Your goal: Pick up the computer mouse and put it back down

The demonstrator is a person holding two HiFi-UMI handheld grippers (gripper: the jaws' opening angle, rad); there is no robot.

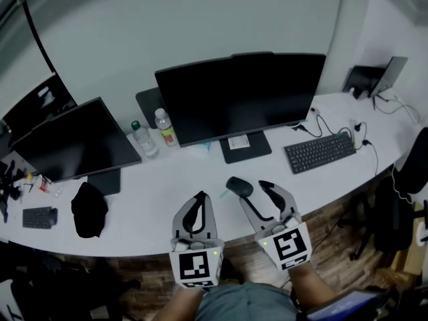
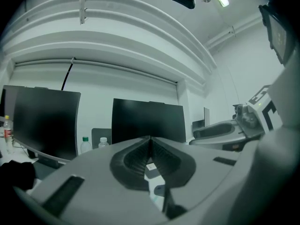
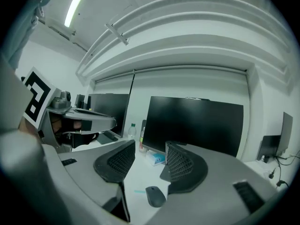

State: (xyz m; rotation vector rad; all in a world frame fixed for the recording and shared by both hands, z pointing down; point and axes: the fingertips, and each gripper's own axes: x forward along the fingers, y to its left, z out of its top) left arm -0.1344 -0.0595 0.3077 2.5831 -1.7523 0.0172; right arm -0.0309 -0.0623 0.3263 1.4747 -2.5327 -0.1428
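Lower centre, the small dark oval computer mouse sits on the curved white desk. The right gripper stands open-jawed to straddle it (no grip yet). The left gripper, pinched shut and empty, idles alongside.

Monitor, keyboard, water bottle, desk

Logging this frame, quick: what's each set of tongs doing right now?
Left tongs: closed, holding nothing.
Right tongs: open, empty; the dark oval computer mouse lies on the white desk, not gripped.
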